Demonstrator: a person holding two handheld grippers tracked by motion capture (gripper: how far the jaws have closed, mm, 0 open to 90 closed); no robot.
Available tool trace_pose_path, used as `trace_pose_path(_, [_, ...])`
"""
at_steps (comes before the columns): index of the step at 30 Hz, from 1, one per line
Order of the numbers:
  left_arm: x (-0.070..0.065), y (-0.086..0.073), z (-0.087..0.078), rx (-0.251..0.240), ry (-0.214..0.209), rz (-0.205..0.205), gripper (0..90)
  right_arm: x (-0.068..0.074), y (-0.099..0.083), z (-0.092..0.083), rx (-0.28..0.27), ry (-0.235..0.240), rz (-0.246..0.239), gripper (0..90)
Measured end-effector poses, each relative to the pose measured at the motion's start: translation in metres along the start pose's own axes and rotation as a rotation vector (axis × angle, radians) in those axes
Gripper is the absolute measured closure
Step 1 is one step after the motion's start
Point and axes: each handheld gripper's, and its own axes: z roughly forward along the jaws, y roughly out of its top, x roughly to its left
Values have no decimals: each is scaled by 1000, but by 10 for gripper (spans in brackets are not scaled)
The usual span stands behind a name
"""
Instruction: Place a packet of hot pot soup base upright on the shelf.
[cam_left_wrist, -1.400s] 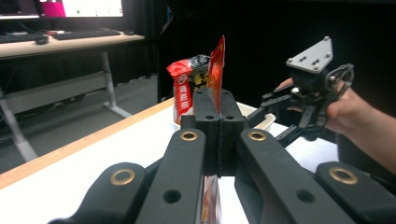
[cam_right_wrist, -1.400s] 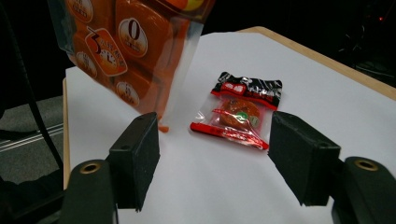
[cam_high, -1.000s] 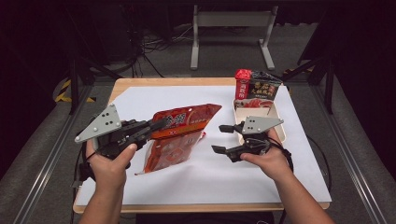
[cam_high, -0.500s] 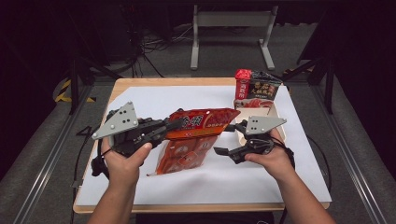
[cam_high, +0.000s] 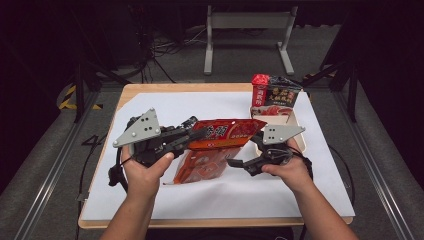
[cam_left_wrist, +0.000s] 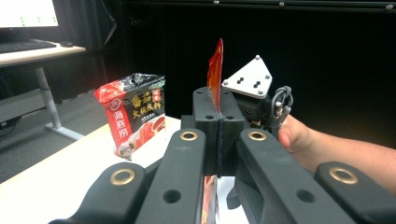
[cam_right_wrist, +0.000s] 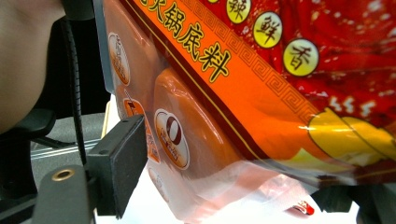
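- Red and orange plastic pouch of hotpot soup base (cam_high: 227, 132), that's the thing we're handling, and it's up off the white paper sheet (cam_high: 320, 175) that covers the wooden table (cam_high: 125, 92), hanging roughly mid-table between our two hands.
- Our left gripper (cam_high: 192, 134) has its jaws clamped flat on the pouch's left edge. In the left gripper view the two black pads meet with the thin red edge of the pouch (cam_left_wrist: 215, 70) sticking up out of the seam, so that grip looks solid.
- Our right gripper (cam_high: 235, 162) sits just under the pouch's lower right part with its jaws apart. In the right gripper view one black jaw (cam_right_wrist: 122, 158) stands just beside the clear bottom of the pouch (cam_right_wrist: 243, 140), not pinching anything as far as we can tell.
- So our read: we're mid-carry, with the left doing all the holding and the right coming in for a second grip or a hand-off.
- Next move probably calls for sliding the right jaws around the bottom seam and closing there, since the filled middle looks squishy and slippery.
- A second soup-base packet, red and black (cam_high: 272, 95), stands upright in a shallow white tray (cam_high: 298, 131) at the far right of the table, well apart from the held pouch. Could be where this one is headed, but that's a guess.
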Motion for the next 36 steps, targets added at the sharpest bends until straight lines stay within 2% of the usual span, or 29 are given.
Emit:
trace_pose_path(2, [0,-1,0,-1,-1,-2,900,-2,-2,0,-7,11,4,276])
trace_pose_path(4, [0,-1,0,-1,-1,1,900,-2,-3,1,2,20,0,386])
trace_pose_path(5, [0,-1,0,-1,1,3,900,-2,-3,0,7,23,-9,406])
trace_pose_path(6, [1,-1,-2,-7,6,1,900,-1,-3,0,6,32,-6,457])
trace_pose_path(7, [1,-1,-3,-9,7,0,900,1,-2,-1,5,72,-20,577])
trace_pose_path(8, [3,-1,-5,-17,9,-4,900,3,0,-2,6,97,-32,655])
trace_pose_path(9, [3,-1,-6,-21,11,-4,900,6,3,-3,7,98,-73,677])
trace_pose_path(11, [5,-1,-8,-27,17,-5,900,12,9,-4,36,58,-131,698])
trace_pose_path(12, [5,-1,-8,-30,16,-7,900,12,11,-4,41,57,-135,701])
trace_pose_path(18, [7,-3,-9,-25,7,-15,900,14,14,-7,62,92,-103,705])
trace_pose_path(23, [11,-3,-9,-28,0,-34,898,15,19,-12,82,83,-100,707])
trace_pose_path(27, [11,-3,-8,-30,5,-35,877,15,21,-15,88,85,-90,708])
trace_pose_path(28, [10,-3,-8,-30,17,-39,851,15,22,-16,92,82,-88,708])
trace_pose_path(29, [10,-3,-8,-38,30,-42,780,14,23,-18,98,78,-88,708])
trace_pose_path(30, [11,-3,-10,-55,55,-57,649,14,26,-21,105,62,-90,709])
trace_pose_path(32, [11,-3,-10,-63,63,-64,526,13,30,-24,112,46,-91,708])
trace_pose_path(33, [12,-3,-11,-60,69,-71,526,13,30,-24,112,46,-91,708])
trace_pose_path(34, [13,-4,-11,-47,87,-69,441,11,34,-29,117,35,-91,709])
trace_pose_path(35, [13,-4,-11,-47,87,-69,419,10,36,-31,119,30,-87,709])
trace_pose_path(36, [15,-6,-11,-32,105,-71,388,9,38,-33,121,27,-84,709])
